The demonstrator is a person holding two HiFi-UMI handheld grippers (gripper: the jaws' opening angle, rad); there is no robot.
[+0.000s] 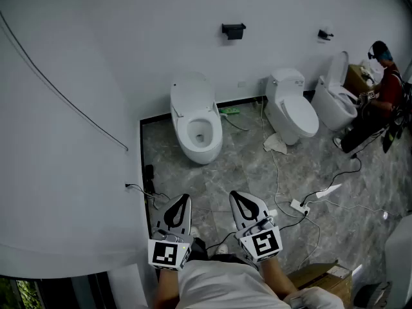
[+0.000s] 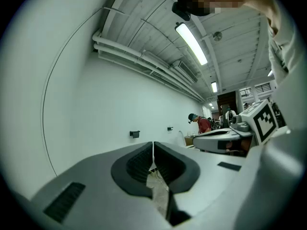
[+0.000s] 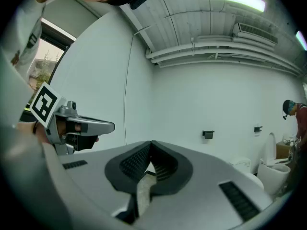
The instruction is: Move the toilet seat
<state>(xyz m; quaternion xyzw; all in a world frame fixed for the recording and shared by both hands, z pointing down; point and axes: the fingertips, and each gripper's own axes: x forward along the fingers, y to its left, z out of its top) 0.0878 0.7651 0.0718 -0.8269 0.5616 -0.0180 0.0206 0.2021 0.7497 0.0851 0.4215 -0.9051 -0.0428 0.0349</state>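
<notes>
Jaws on my left gripper are pressed together, the dark ribbed pads meeting along 1 line with nothing between them. My right gripper is the same, closed on nothing. In the head view the 2 sit side by side just ahead of my body, both pointing level toward the far wall. The print I can make out is the black-and-white square pattern on each marker cube, 1 per gripper.

Beyond the tips lies the grey marbled floor, crossed by cables, with a white power strip to the right of my right gripper. Straight ahead, well apart from both grippers, a white toilet stands against the wall. Its toilet seat is tipped up at the back toward the wall, leaving the bowl open; I cannot tell ring from lid there. To the right stand a closed toilet and a 3rd toilet with its lid up, where a person in a red top bends. A black fitting is fixed to the wall above. A cardboard box sits low at my right.
</notes>
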